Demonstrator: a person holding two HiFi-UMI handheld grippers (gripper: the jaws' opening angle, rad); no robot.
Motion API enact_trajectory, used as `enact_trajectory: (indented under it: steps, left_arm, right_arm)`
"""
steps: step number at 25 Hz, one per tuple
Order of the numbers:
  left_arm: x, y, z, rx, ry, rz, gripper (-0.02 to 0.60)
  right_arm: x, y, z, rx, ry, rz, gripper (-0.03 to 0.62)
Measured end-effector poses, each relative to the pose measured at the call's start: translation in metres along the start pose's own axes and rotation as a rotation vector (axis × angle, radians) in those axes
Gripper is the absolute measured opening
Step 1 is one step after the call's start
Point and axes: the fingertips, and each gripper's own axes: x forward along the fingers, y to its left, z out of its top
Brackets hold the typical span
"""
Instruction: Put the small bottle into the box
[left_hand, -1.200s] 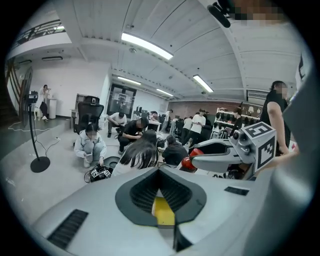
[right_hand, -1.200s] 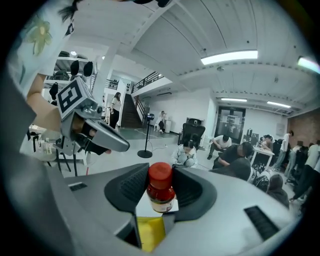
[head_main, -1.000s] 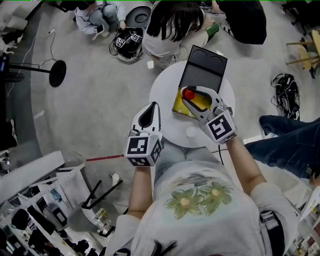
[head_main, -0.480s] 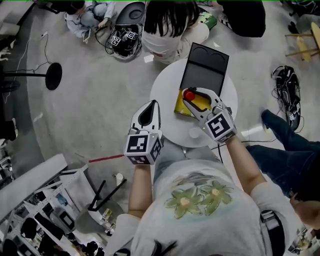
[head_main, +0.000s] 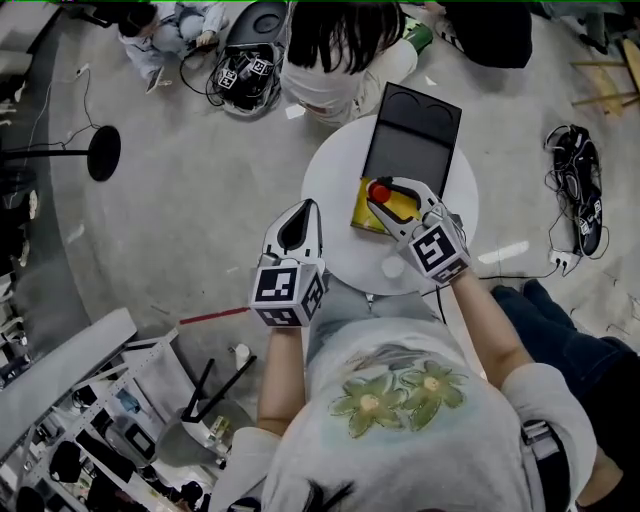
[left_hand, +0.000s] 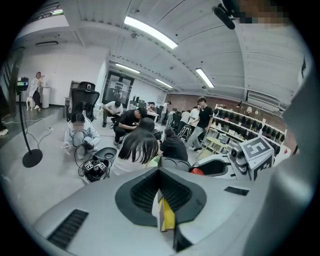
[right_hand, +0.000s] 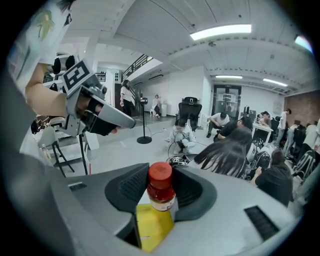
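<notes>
While the right gripper (head_main: 384, 193) clamps its jaws on the small bottle (right_hand: 160, 186) over the box (head_main: 360, 216), lower it upright and centred; the left gripper (head_main: 306, 209) has its jaws together.

Head view from above the person, steeply down on table (head_main: 335, 190), left tongs (head_main: 306, 208) and right tongs (head_main: 380, 192), left gripper view close along its jaws, facing out across the room, right gripper view likewise, all three sharing bottle (right_hand: 160, 187) and box (right_hand: 150, 227).
</notes>
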Motion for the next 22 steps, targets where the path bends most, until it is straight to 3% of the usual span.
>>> enact_trajectory:
  steps: [22]
  left_arm:
    - [0.013,0.019,-0.009,-0.012,0.051,0.028,0.002]
  right_arm:
    - [0.032,-0.005,-0.043,0.05,0.089,0.039,0.152]
